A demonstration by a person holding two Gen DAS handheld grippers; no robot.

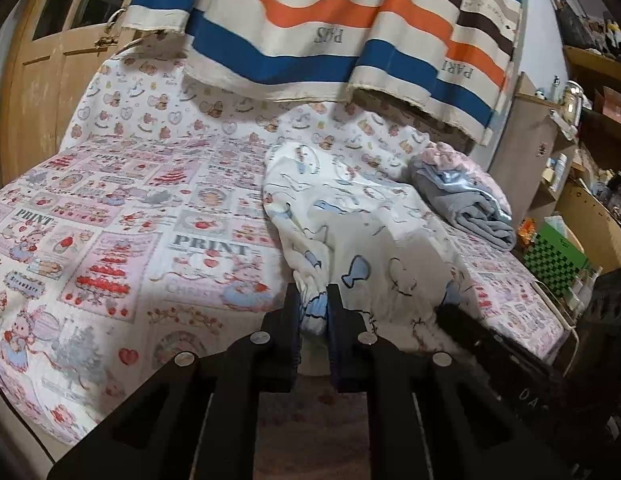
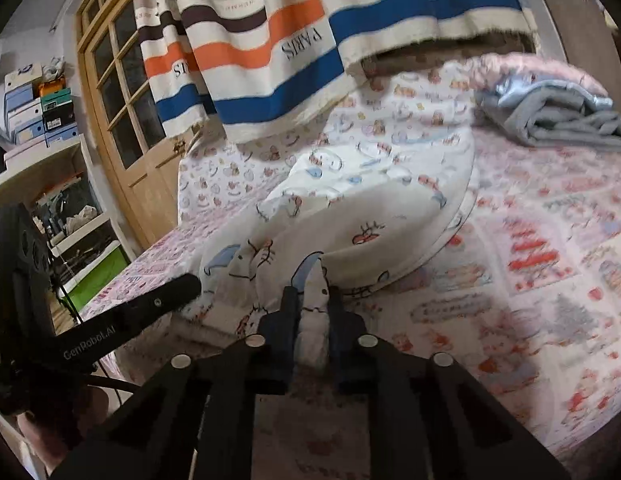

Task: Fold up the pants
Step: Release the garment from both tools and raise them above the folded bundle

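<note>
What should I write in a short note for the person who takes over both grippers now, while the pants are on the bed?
Left gripper: shut on the near edge of the pants.
Right gripper: shut on the same near edge, beside the left.
The pants lie rumpled on the bed sheet, stretching away toward the striped cloth. A folded grey blanket lies to their right.
Done: both grips. Left: probably every fold; none looks neat yet.
</note>
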